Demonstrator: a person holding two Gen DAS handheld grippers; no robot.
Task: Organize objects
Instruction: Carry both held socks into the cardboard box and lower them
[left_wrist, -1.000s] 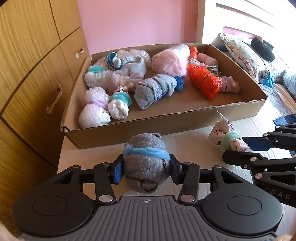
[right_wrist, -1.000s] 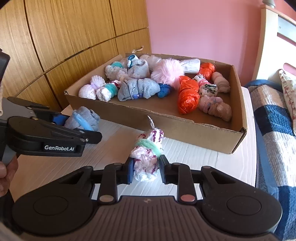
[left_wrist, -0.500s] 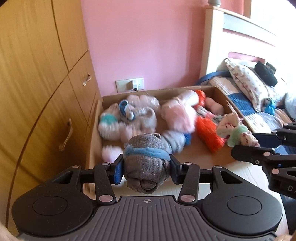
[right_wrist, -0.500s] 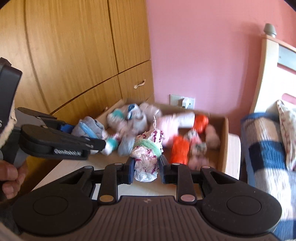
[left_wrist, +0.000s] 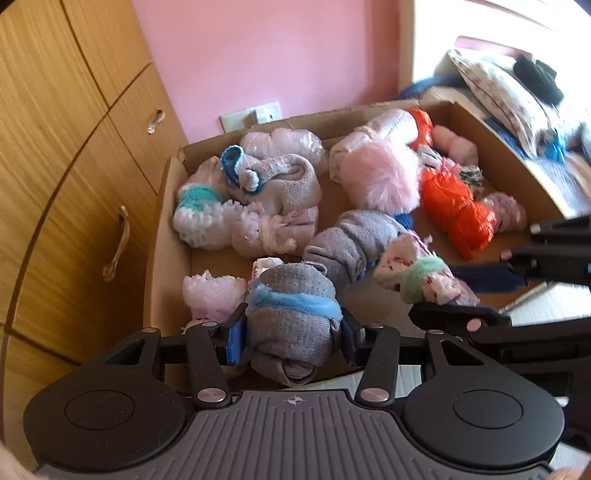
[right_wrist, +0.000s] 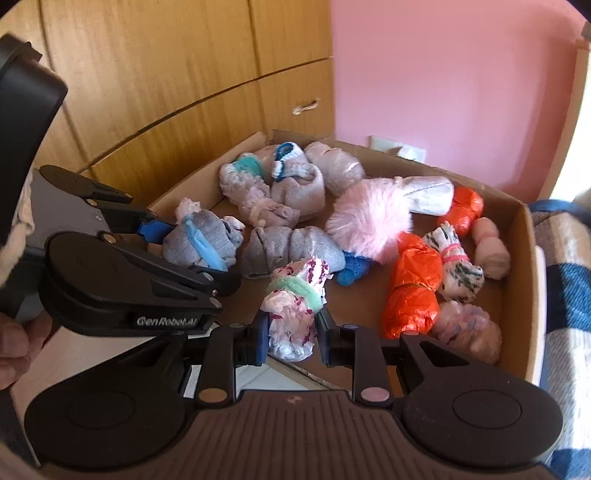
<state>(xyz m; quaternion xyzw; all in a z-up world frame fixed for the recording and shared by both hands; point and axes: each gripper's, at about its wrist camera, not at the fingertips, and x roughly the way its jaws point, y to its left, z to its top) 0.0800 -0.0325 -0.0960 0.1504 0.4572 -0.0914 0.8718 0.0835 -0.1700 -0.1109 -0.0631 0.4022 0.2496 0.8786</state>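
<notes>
Tools (left_wrist: 290, 332) (right_wrist: 291, 334) clamping sock bundles (left_wrist: 291, 317) (right_wrist: 291, 314)

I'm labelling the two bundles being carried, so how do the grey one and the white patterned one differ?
The grey sock bundle is plain knit with a blue band; the white sock bundle has purple specks and a green band. The grey one looks bulkier than the white one. The left gripper holds the grey one, the right gripper the white. Both hang over the cardboard box.
</notes>
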